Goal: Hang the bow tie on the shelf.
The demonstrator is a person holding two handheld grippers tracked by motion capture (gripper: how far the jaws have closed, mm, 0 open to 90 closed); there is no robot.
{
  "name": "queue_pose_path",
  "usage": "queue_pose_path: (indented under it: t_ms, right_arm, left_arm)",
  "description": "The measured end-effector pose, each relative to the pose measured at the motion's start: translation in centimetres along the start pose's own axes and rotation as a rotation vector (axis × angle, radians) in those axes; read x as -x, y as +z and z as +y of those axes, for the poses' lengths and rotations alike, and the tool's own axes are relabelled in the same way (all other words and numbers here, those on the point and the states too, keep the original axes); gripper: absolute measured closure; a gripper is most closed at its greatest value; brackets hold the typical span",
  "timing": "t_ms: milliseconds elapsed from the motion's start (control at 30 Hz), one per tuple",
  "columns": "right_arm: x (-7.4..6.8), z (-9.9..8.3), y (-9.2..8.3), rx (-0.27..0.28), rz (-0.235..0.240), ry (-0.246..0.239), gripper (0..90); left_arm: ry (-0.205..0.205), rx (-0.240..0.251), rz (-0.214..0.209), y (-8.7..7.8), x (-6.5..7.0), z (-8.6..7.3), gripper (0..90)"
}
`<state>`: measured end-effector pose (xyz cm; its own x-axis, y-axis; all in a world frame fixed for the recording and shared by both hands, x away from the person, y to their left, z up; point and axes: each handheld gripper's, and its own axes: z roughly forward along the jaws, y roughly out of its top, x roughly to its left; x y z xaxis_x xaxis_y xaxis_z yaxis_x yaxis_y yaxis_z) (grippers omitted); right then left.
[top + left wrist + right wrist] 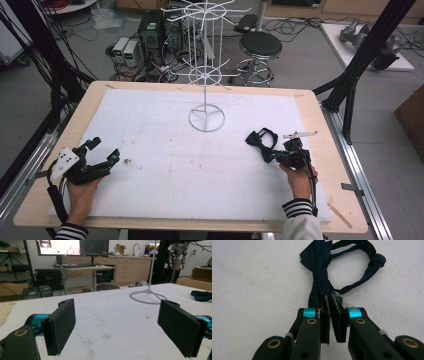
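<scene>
The right gripper (329,300) has its jaws pinched together on one wing of the dark bow tie (322,267), which lies flat on the white foam mat (165,165), to the right of the wire stand's ring base (206,118) and near the mat's right edge. Between tie and stand the mat is bare. The left gripper (102,150), well left of the stand by the mat's left edge, holds its jaws spread wide with nothing between them.

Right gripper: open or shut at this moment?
Shut on the bow tie. In the right gripper view, the right gripper has its two pads drawn together, pinching the lower end of the dark fabric on the white foam sheet.
</scene>
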<state>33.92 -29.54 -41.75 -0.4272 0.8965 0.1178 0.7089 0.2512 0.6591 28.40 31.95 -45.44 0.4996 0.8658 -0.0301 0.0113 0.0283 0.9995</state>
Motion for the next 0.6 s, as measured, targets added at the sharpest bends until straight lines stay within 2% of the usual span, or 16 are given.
queue_pose_path:
  t_ms: [100, 367, 600]
  right_arm:
    - [0.0, 0.0, -0.1, 0.009, 0.012, 0.009, 86.2]
    - [-0.6, 0.0, -0.6, 0.084, 0.021, -0.011, 86.3]
    - [-1.1, 0.2, -1.1, 0.156, 0.062, -0.021, 86.5]
  left_arm:
    - [-0.001, 0.001, -0.001, 0.0, 0.0, 0.0, 15.4]
    - [0.001, 0.0, 0.001, 0.0, 0.0, 0.0, 15.4]
    - [0.003, -0.002, 0.0, 0.0, 0.0, 0.0, 15.4]
